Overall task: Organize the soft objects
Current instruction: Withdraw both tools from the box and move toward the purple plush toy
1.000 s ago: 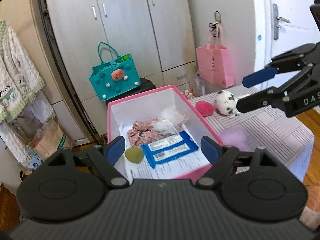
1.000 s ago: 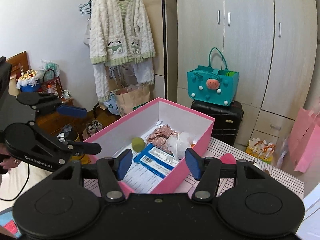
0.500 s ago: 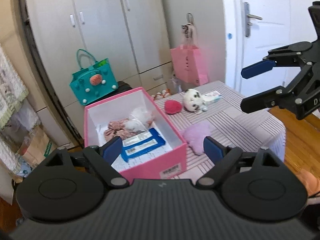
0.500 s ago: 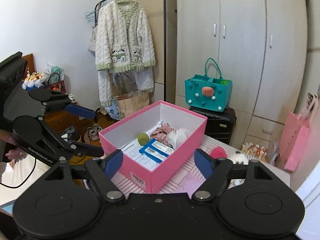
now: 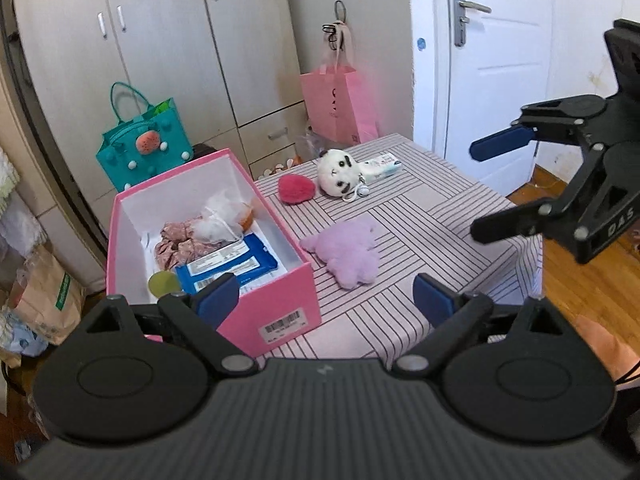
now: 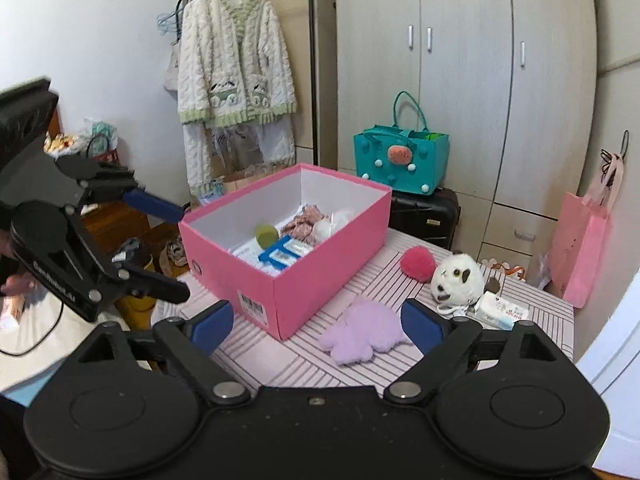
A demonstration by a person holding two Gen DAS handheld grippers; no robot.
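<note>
A pink box (image 5: 280,292) (image 6: 320,276) stands on the striped table (image 5: 420,216); it holds a pink scrunchie (image 5: 176,236), a white fluffy item (image 5: 218,220), a blue packet (image 5: 228,266) and a green ball (image 5: 162,282). On the table lie a lilac plush (image 5: 348,252) (image 6: 364,334), a red pompom (image 5: 296,188) (image 6: 418,262), a white panda plush (image 5: 340,174) (image 6: 456,280) and a tissue pack (image 5: 380,164) (image 6: 500,310). My left gripper (image 5: 326,300) (image 6: 158,244) is open and empty, held back above the box's near corner. My right gripper (image 6: 316,326) (image 5: 500,188) is open and empty, above the table.
A teal bag (image 6: 400,164) sits on a black suitcase (image 6: 424,212) behind the table. A pink paper bag (image 5: 340,104) hangs from the wardrobe. A white door (image 5: 480,60) is on the right. A cardigan (image 6: 236,60) hangs on a rack to the left.
Both grippers have pulled back and up from the box, so the table and its plush toys have come into view. Both stayed open and empty.
</note>
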